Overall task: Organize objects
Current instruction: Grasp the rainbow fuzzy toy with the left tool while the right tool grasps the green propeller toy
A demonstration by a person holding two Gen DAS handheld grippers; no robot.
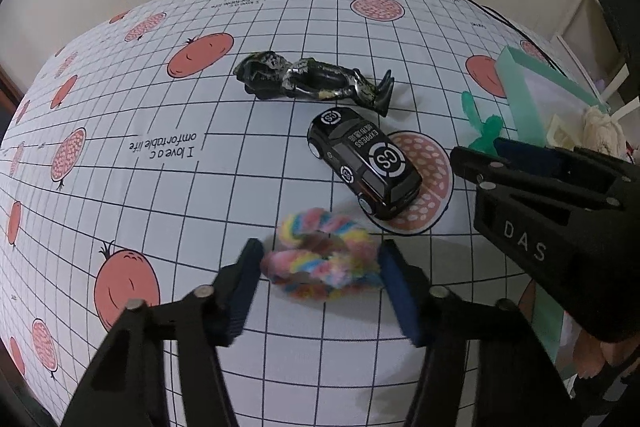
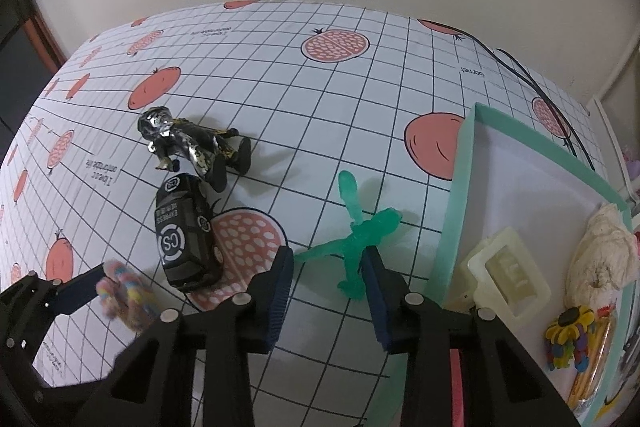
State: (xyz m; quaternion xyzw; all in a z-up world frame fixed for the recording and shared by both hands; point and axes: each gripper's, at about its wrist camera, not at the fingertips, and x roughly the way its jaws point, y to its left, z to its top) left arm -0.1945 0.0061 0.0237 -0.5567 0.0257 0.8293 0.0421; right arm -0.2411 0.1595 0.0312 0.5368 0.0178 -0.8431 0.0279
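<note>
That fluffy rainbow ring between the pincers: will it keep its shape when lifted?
Probably not rigidly: the fuzzy rainbow ring looks soft, so it should squash between the left gripper pads. It looks light, and its fuzz seems unlikely to slip.

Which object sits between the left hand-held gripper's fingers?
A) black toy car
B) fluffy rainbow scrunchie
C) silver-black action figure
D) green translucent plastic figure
B: the left hand-held gripper brackets the fluffy rainbow scrunchie, both blue pads against its sides.
</note>
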